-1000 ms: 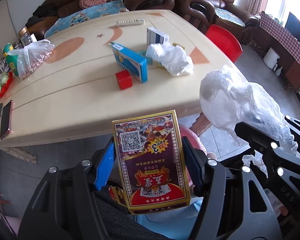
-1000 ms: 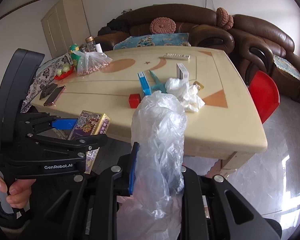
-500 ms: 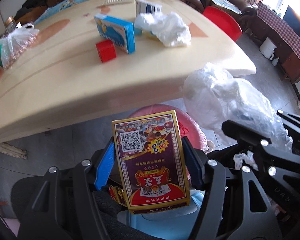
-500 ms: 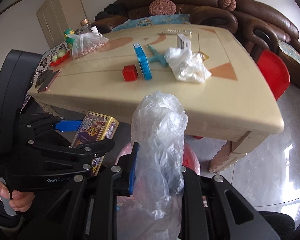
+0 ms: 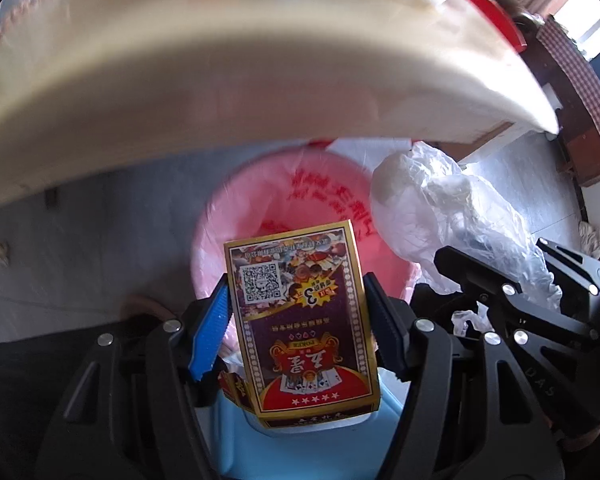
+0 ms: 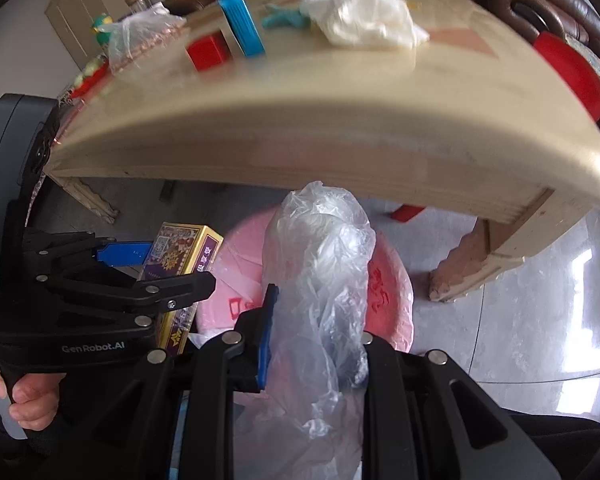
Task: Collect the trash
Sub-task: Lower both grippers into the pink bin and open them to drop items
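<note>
Beige wooden table (image 5: 220, 92) edge now fills the top of both views; earlier I saw its whole surface. Pink-lined round trash bin (image 5: 236, 216) now sits below both grippers. My right gripper (image 6: 314, 340) is clamped on the crumpled clear plastic bag (image 6: 320, 264), long axis along my fingers. My left gripper (image 5: 296, 320) pinches the purple-and-gold playing-card box (image 5: 300, 312), long axis along the fingers, above the bin.

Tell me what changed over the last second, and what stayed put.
Both grippers came down from above the table to the pink-lined bin beneath its edge. Unchanged: left gripper clamps the card box, right gripper clamps the clear plastic bag; nothing released.
</note>
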A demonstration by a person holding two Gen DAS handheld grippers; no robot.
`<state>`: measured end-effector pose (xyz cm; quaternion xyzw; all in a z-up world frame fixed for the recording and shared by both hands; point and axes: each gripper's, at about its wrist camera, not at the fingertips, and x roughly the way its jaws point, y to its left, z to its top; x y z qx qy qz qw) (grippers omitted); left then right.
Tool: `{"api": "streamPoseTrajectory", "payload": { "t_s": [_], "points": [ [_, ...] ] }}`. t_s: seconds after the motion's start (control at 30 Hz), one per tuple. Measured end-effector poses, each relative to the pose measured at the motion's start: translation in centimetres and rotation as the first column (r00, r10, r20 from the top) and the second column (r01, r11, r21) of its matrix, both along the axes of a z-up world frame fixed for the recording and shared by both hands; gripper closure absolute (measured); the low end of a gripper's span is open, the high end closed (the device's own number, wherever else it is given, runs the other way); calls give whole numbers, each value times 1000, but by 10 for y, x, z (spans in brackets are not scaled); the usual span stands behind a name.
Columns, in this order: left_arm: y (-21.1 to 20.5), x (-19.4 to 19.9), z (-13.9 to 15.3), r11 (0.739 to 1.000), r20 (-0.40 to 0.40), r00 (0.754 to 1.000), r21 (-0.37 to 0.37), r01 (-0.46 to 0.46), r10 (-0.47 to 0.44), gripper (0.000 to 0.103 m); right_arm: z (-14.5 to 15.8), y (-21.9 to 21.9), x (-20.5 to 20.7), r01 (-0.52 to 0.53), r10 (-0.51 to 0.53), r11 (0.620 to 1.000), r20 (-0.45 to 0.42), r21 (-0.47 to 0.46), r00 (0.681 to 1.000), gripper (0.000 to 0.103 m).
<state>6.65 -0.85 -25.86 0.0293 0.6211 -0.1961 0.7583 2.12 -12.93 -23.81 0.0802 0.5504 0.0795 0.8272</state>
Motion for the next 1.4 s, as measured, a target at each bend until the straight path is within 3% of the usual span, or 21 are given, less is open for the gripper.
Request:
{"api": "streamPoseTrajectory", "payload": {
  "t_s": [0.17,0.4,0.63,0.83,1.07,1.17,1.2,1.23,1.4],
  "points": [
    [2,16,-42,997,-65,996,52,-53,57,40,-38,-1,12,4,-3,1000,-77,20,997,83],
    [-1,35,-95,993,-217,970,41,-107,114,40,-86,-4,32,11,-6,999,-175,30,985,83],
    [-5,49,-131,991,-297,945,56,-123,134,40,-128,0,46,-23,26,1000,-220,17,975,83],
    [-10,54,-148,990,-323,936,70,-124,140,40,-147,7,55,-45,45,999,-233,7,972,83],
    [-14,55,-138,992,-296,946,52,-119,129,40,-150,15,57,-71,66,997,-219,-17,974,81],
    [-13,57,-141,989,-294,945,77,-124,141,39,-149,14,54,-63,59,998,-201,-11,978,62],
    [-12,57,-141,988,-294,944,78,-132,150,33,-148,14,55,-58,55,998,-198,-7,979,46],
    [-11,58,-140,986,-285,945,81,-143,161,29,-150,11,55,-56,54,998,-192,-3,980,36],
    [-6,60,-136,982,-256,950,100,-158,179,27,-147,10,54,-62,59,998,-181,-9,982,36]
  ]
}}
